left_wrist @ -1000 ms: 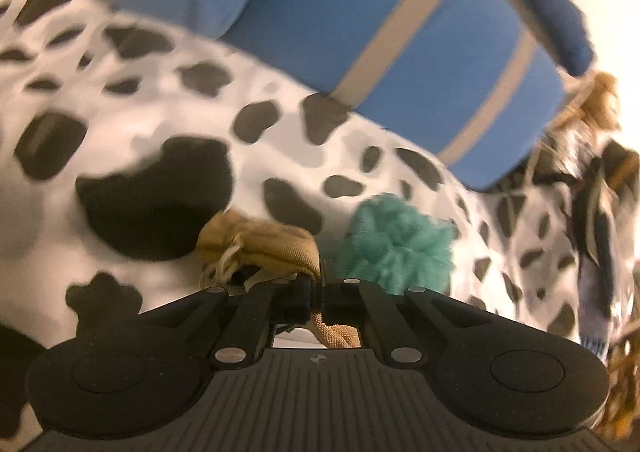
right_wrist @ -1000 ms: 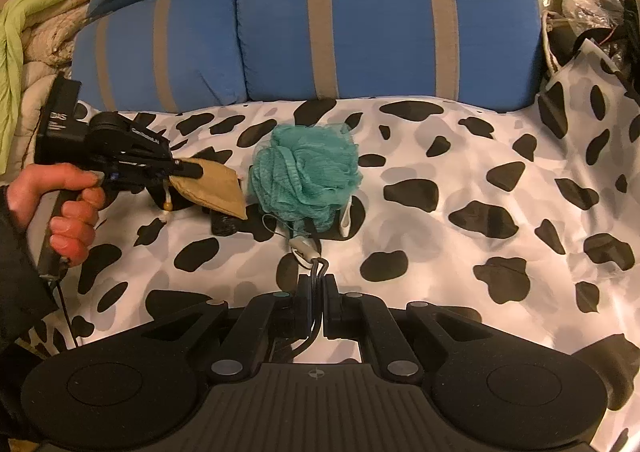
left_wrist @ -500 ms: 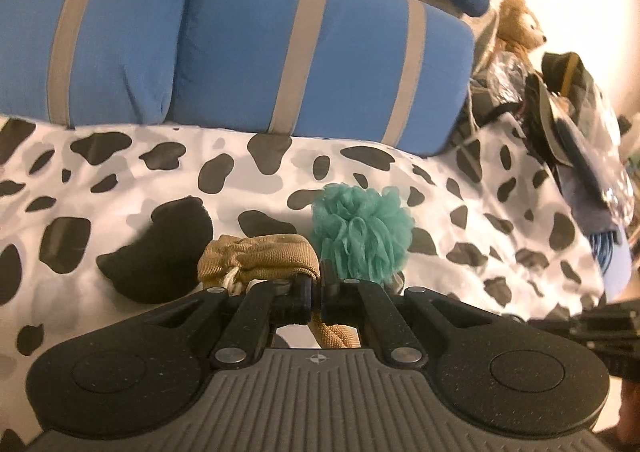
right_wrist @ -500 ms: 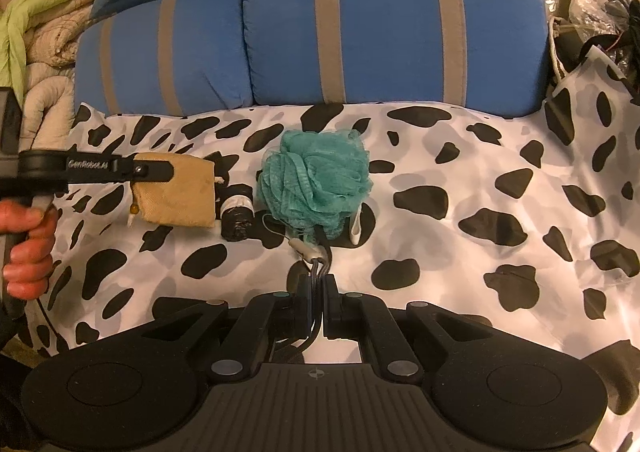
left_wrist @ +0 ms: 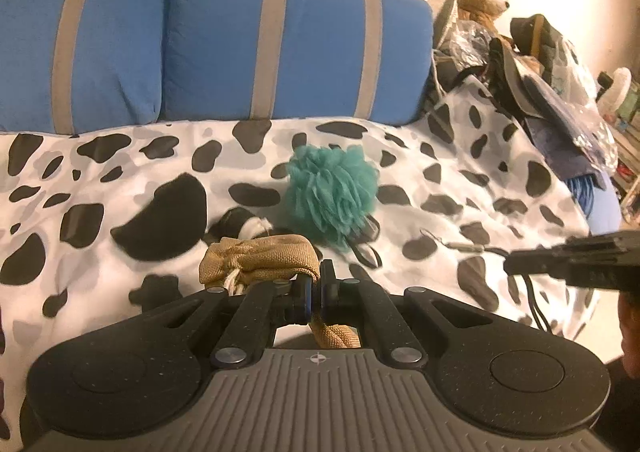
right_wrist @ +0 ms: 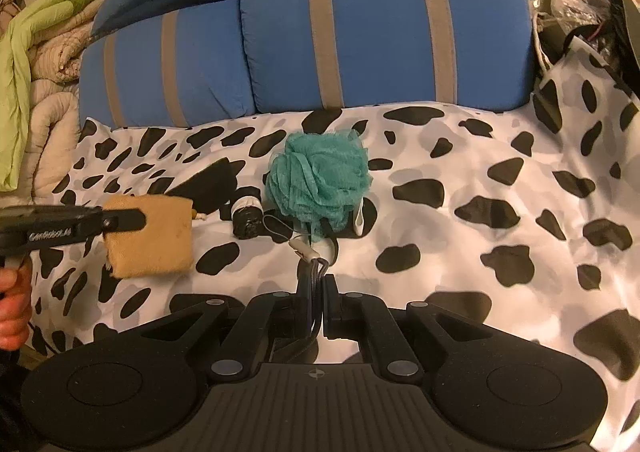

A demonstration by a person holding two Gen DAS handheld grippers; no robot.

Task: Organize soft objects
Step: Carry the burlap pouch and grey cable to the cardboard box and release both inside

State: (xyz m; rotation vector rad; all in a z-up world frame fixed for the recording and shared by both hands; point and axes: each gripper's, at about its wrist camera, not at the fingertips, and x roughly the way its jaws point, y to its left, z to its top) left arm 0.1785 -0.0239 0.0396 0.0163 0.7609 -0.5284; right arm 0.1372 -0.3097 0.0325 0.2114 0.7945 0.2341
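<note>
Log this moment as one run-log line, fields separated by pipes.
left gripper: shut on tan pouch, held off cow-print blanket | right gripper: shut on black cord | teal loofah: resting on blanket

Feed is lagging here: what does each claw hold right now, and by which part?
Left claw pinches the tan burlap pouch at its edge. Right claw clamps the dark cord trailing from the teal bath pouf.

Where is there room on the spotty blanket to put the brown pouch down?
The widest bare stretch of spotted blanket lies right of the teal bath pouf, reaching toward the cluttered bags. Another patch lies below the tan pouch held in the left gripper. It is crowded between pouch and pouf, where a small black roll and cords lie.
</note>
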